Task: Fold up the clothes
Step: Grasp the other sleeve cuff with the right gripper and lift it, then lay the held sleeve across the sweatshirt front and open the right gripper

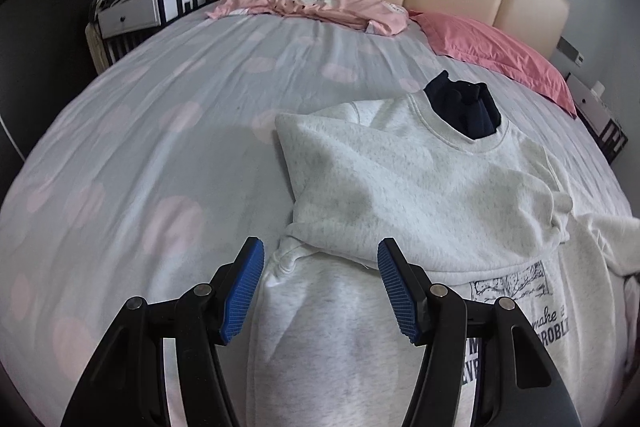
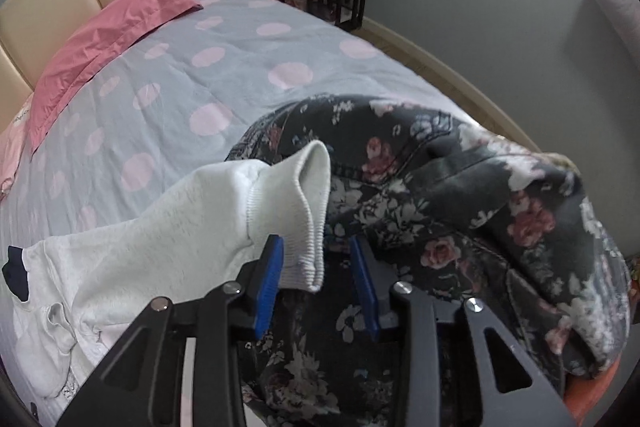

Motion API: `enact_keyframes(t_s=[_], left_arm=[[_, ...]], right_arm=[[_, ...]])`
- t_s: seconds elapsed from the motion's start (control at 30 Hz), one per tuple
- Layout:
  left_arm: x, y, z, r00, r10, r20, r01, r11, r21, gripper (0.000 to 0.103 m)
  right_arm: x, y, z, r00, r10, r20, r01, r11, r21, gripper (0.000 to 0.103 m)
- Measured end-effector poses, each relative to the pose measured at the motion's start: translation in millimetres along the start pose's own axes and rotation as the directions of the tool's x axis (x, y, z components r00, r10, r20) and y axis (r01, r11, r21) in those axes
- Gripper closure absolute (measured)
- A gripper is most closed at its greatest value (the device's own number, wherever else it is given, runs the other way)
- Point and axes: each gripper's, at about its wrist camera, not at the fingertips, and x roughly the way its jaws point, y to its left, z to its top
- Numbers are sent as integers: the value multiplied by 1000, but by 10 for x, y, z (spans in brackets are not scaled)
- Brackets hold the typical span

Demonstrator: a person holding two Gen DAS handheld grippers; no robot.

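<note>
Sweatshirt (image 1: 420, 187) sleeve cuff (image 2: 308, 211) lies between right jaws, perhaps unpinched.

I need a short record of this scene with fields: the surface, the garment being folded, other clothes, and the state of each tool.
surface: bed with grey sheet, pink dots
garment: light grey sweatshirt, left sleeve folded across the chest
dark item: lies at the neckline
other clothes: dark floral garment beside the sweatshirt
left tool: open, above the sweatshirt's lower part
right tool: open, ribbed cuff between its pads
pillows: pink pillows at the headboard
</note>
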Motion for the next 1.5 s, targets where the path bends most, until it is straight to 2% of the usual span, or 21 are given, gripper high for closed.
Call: enact_keyframes(t_s=[0.13, 0.23, 0.27, 0.3, 0.43, 0.57, 0.67, 0.83, 1.0, 1.1, 1.27, 1.33, 1.43, 1.5], left_arm=[[131, -16, -16, 999, 11, -40, -11, 1000, -9, 42], [198, -107, -38, 998, 34, -47, -32, 999, 29, 42], [203, -144, -42, 998, 40, -43, -38, 998, 47, 42], [199, -175, -45, 998, 43, -37, -41, 997, 63, 42], [151, -259, -44, 999, 34, -17, -32, 994, 105, 42], [64, -242, -25, 1000, 17, 4, -17, 994, 112, 42], [1, -162, 13, 1000, -5, 9, 5, 996, 87, 42], [-48, -57, 32, 999, -32, 0, 32, 997, 71, 42], [-128, -6, 57, 999, -34, 27, 31, 996, 89, 42], [-153, 67, 87, 999, -47, 25, 45, 996, 71, 42], [-97, 228, 116, 1000, -21, -7, 22, 999, 33, 42], [-66, 288, 115, 1000, 7, -10, -7, 1000, 28, 42], [-21, 366, 105, 998, 51, -23, -50, 998, 30, 42], [-29, 411, 104, 999, 48, -25, -47, 998, 30, 42]], right_arm=[[82, 12, 16, 999, 0, 47, 2, 999, -33, 71], [102, 10, 55, 998, 24, 59, -22, 1000, -20, 81], [91, 18, 68, 997, 44, 60, -43, 999, -19, 91], [65, 39, 80, 996, 57, 63, -55, 998, -27, 94], [-185, 253, 105, 992, 78, 100, -69, 993, -91, 96], [-612, 618, 106, 981, 100, 165, -75, 985, -155, 96], [-1067, 1031, 123, 963, 126, 237, -74, 973, -217, 96], [-1975, 1901, 113, 912, 184, 366, -57, 942, -331, 97], [-2838, 2933, -125, 848, 314, 426, -75, 869, -490, 97], [-3167, 3538, -422, 826, 386, 411, -89, 809, -581, 97], [-3384, 4421, -1011, 811, 479, 337, -136, 714, -686, 98], [-3348, 4721, -1247, 815, 495, 301, -153, 684, -713, 98], [-3171, 5117, -1596, 828, 501, 251, -177, 659, -731, 98], [-2999, 5319, -1806, 835, 508, 211, -212, 651, -729, 98]])
